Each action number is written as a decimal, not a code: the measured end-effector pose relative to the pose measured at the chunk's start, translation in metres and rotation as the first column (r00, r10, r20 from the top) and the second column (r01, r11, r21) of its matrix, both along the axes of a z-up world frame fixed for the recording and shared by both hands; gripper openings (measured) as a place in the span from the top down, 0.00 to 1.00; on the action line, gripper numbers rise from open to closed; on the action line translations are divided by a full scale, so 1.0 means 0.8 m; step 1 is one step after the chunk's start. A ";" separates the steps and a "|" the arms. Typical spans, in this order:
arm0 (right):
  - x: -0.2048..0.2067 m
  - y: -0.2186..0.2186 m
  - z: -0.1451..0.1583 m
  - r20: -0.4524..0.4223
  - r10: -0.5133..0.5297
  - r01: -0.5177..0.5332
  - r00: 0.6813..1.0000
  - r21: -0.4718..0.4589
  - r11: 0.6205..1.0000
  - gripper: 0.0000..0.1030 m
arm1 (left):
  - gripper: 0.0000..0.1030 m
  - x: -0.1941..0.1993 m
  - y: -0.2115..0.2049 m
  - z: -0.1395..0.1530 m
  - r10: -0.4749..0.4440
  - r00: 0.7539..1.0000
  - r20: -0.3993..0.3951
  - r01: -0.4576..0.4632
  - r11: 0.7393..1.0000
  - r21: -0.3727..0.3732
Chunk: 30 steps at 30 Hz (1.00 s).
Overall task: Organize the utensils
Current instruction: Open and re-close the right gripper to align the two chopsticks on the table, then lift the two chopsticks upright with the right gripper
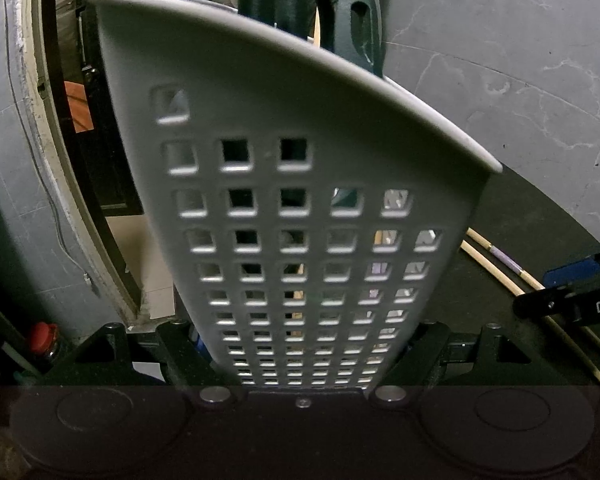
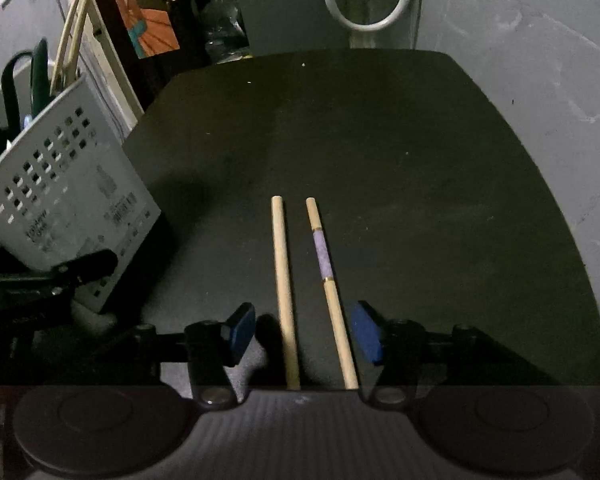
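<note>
The left gripper [image 1: 300, 360] was clamped on the tilted white holder [image 1: 300, 208], which blocked its view. The right gripper [image 2: 304, 334] stood wide open, empty, straddling two chopsticks [image 2: 284, 280] on the black table [image 2: 420, 200]; their near ends were hidden.

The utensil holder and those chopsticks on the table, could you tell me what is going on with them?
The left gripper is clamped on the white perforated utensil holder, which is tilted and already holds dark-handled tools and chopsticks. The right gripper is open, straddling two loose chopsticks lying side by side on the black table; neither has been picked up yet.
</note>
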State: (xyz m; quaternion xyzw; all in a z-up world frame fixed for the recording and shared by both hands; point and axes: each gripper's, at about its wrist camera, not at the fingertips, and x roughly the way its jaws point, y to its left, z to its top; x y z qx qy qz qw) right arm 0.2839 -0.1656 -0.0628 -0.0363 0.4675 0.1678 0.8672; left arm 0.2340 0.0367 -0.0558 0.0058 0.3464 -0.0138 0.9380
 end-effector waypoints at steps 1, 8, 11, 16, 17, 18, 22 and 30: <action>-0.001 0.003 -0.001 0.005 0.000 0.000 1.000 -0.015 1.000 0.45 | 0.23 0.000 0.000 0.000 0.001 1.000 0.000 -0.001 1.000 0.000; -0.006 0.002 -0.001 0.016 0.005 -0.004 1.000 -0.048 0.999 0.86 | 0.23 -0.001 0.003 0.000 0.004 1.000 0.000 -0.004 1.000 -0.004; -0.006 0.003 -0.002 0.019 0.027 -0.026 0.999 -0.063 0.998 0.87 | 0.23 -0.001 0.003 0.000 0.005 1.000 0.000 -0.005 1.000 -0.004; -0.002 0.001 0.001 0.000 0.036 -0.036 0.999 -0.063 0.997 0.83 | 0.23 0.000 0.005 0.003 0.002 1.000 0.003 -0.002 1.000 -0.008; 0.000 0.000 0.002 -0.004 0.035 -0.035 0.999 -0.056 0.998 0.82 | 0.23 0.001 0.005 0.003 0.001 1.000 0.004 -0.001 1.000 -0.008; 0.001 0.001 0.002 -0.005 0.036 -0.036 0.999 -0.053 0.998 0.79 | 0.23 0.001 0.005 0.003 0.000 1.000 0.004 0.000 1.000 -0.009; 0.008 0.006 0.002 -0.008 0.039 -0.039 0.999 -0.056 0.998 0.59 | 0.23 0.005 0.002 0.003 0.000 1.000 0.008 0.000 1.000 -0.009; 0.023 0.020 -0.001 0.011 0.008 -0.007 1.000 -0.083 0.997 0.85 | 0.25 0.010 -0.001 0.004 0.009 1.000 0.013 -0.009 1.000 -0.009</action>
